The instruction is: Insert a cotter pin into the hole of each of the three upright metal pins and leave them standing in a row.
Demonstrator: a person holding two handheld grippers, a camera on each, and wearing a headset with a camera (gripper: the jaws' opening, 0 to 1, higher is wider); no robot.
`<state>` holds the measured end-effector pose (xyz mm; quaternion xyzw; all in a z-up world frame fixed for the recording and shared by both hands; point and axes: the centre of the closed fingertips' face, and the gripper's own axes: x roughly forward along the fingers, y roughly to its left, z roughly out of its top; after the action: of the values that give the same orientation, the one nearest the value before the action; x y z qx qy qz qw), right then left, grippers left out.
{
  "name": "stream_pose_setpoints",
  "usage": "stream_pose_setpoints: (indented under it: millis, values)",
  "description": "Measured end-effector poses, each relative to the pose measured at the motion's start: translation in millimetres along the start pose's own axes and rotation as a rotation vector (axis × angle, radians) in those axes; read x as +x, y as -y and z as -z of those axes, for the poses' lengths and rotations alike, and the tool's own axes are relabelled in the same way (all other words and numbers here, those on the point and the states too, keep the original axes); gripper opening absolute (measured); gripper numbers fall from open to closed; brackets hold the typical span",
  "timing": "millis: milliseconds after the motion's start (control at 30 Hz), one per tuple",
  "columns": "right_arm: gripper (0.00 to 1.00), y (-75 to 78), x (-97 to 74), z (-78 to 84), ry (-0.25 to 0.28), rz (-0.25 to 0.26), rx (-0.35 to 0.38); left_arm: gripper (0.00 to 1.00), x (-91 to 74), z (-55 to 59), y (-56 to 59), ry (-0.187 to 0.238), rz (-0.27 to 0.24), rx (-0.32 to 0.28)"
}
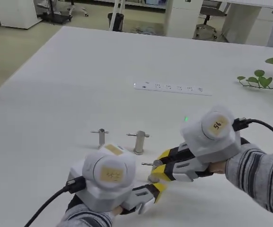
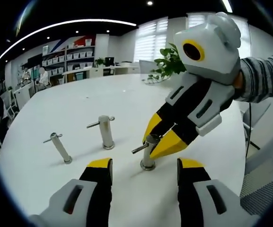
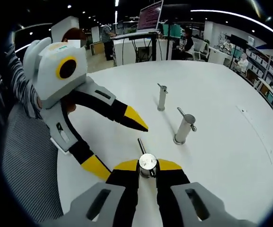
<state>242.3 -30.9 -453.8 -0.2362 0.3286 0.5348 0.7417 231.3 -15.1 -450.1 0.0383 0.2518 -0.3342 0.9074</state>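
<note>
Right tongs (image 3: 147, 166): narrow, clamped on the head of the near pin (image 2: 148, 156).
Left tongs (image 2: 145, 176): wide, gripping nothing; that pin stands at 12 o'clock, just ahead of the gap.
Cotter (image 3: 140, 143): through the near pin, lying level, tail at 12 o'clock from my right jaws; seated, I judge.
Axis: pin upright, cotter across it.
Row: middle pin (image 3: 184, 127) at 1 o'clock, far pin (image 3: 162, 97) beyond, each with a cotter.
Surface: white table (image 1: 79, 85), flat.
Room: power strip (image 1: 174, 88), plant (image 1: 266, 78), office beyond.
</note>
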Motion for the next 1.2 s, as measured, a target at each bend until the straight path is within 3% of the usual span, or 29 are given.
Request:
stream_pose_setpoints:
  millis: [200, 367, 700, 833, 1200]
  values:
    - [0.08, 12.6, -8.7, 0.4, 0.002, 0.007, 0.023, 0.62, -16.9, -8.3, -7.0, 0.041, -0.007, -0.007]
    - [0.08, 27.5, -15.3, 0.8, -0.010, 0.025, 0.012, 0.69, -26.9, -10.5, -11.7, 0.051, -0.010, 0.009]
    - [0.08, 56.0, -20.6, 2.1, -0.038, 0.034, 0.006, 0.81, -42.7, -11.6, -34.6, 0.072, -0.034, -0.031]
    - [0.08, 60.3, -19.1, 4.6, -0.055, 0.027, 0.000, 0.85, -49.7, -12.3, -46.3, 0.076, -0.056, -0.042]
    - [0.08, 73.6, -13.9, 7.4, -0.090, 0.027, -0.024, 0.92, -61.1, -12.1, -61.3, 0.074, -0.077, -0.011]
